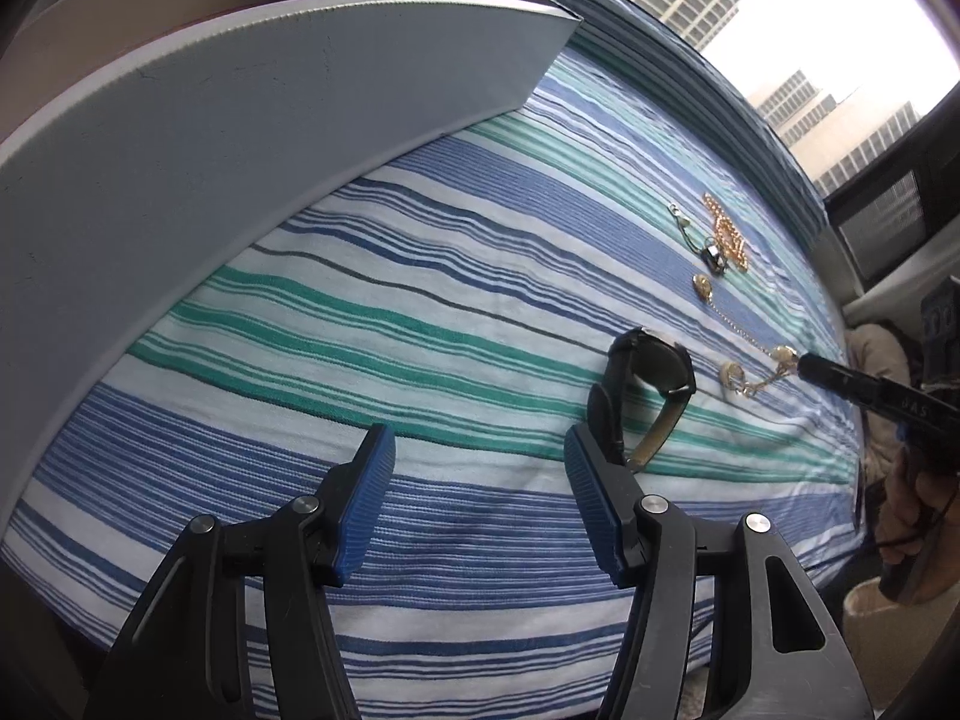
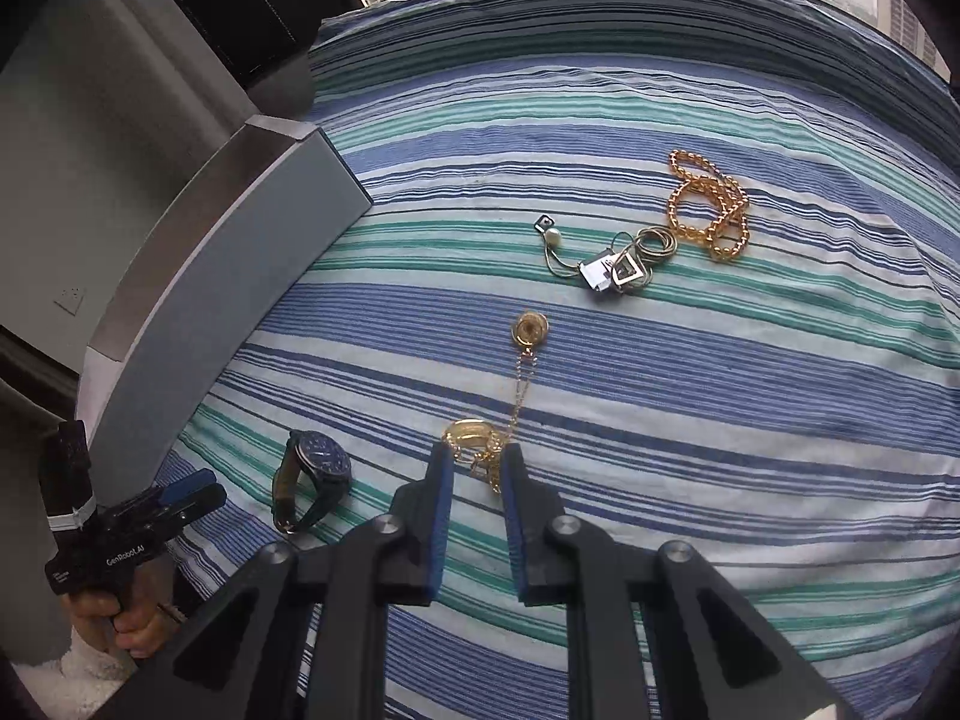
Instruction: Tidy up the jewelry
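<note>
Right under our lens, our right gripper [image 2: 477,468] has its blue pads [image 2: 443,492] spread a little, straddling the gold chain necklace [image 2: 501,450] on the striped bedspread [image 2: 720,390]. The tangle of links sits between the fingertips, and whether the pads actually touch it is hard to call from here. The chain runs up toward twelve o'clock to a round gold pendant [image 2: 530,330]. Further out at one o'clock we've got the silver chain with its square tag [image 2: 612,269] and, just beside it, the gold bead necklace [image 2: 711,207]. Over at nine o'clock lies the dark wristwatch [image 2: 315,477], resting on its side.

Switch to the left camera: our left gripper [image 1: 480,459] is spread wide, nothing between its fingers, hovering low over the bedspread. The watch sits just past its right fingertip at one o'clock. The grey box [image 1: 240,138] lies on the bedspread at ten o'clock.
</note>
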`<act>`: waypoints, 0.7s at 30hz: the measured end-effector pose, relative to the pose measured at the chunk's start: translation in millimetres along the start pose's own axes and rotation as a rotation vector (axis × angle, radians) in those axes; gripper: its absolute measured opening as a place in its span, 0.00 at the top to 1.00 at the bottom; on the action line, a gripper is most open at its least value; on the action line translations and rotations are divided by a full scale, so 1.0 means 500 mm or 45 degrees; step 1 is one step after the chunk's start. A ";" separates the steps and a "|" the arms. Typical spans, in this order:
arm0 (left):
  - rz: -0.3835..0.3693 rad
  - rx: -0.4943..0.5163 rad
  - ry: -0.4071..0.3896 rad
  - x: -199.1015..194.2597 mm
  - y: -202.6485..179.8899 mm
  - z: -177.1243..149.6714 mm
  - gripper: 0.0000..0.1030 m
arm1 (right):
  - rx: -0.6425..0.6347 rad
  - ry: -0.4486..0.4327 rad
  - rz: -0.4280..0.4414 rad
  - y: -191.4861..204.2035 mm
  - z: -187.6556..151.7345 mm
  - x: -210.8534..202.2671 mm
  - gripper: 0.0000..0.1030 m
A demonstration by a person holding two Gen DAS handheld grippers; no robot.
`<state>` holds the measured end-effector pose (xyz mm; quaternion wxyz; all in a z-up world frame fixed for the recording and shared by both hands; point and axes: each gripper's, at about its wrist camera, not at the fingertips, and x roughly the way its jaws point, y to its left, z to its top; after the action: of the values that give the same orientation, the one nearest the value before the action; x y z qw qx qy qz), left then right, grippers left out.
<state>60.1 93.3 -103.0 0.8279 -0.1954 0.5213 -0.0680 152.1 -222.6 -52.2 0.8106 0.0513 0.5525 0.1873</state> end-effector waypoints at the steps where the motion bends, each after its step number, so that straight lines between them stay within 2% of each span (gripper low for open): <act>1: 0.002 0.001 0.006 0.003 -0.001 -0.001 0.41 | -0.001 0.003 -0.025 -0.006 -0.020 0.001 0.84; 6: 0.008 0.046 0.025 0.010 -0.024 -0.007 0.41 | -0.004 0.015 -0.138 -0.032 -0.093 0.022 0.82; 7: 0.009 0.058 0.028 0.010 -0.029 -0.008 0.41 | 0.007 0.010 -0.144 -0.039 -0.100 0.023 0.76; 8: 0.010 0.068 0.031 0.011 -0.034 -0.008 0.41 | 0.027 0.008 -0.142 -0.048 -0.105 0.023 0.60; 9: 0.011 0.077 0.031 0.010 -0.038 -0.008 0.41 | 0.055 -0.003 -0.139 -0.059 -0.112 0.016 0.55; 13: 0.014 0.102 0.035 0.019 -0.058 0.003 0.40 | 0.111 -0.085 -0.132 -0.079 -0.135 -0.019 0.54; 17: 0.044 0.207 0.052 0.054 -0.106 0.016 0.41 | 0.150 -0.141 -0.122 -0.084 -0.153 -0.041 0.54; 21: 0.108 0.307 0.059 0.090 -0.151 0.021 0.45 | 0.149 -0.188 -0.112 -0.085 -0.163 -0.063 0.54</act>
<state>96.3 12.7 -106.9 0.8352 -0.0704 0.5362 -0.0995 78.2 -283.4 -68.5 0.8522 0.0881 0.5029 0.1145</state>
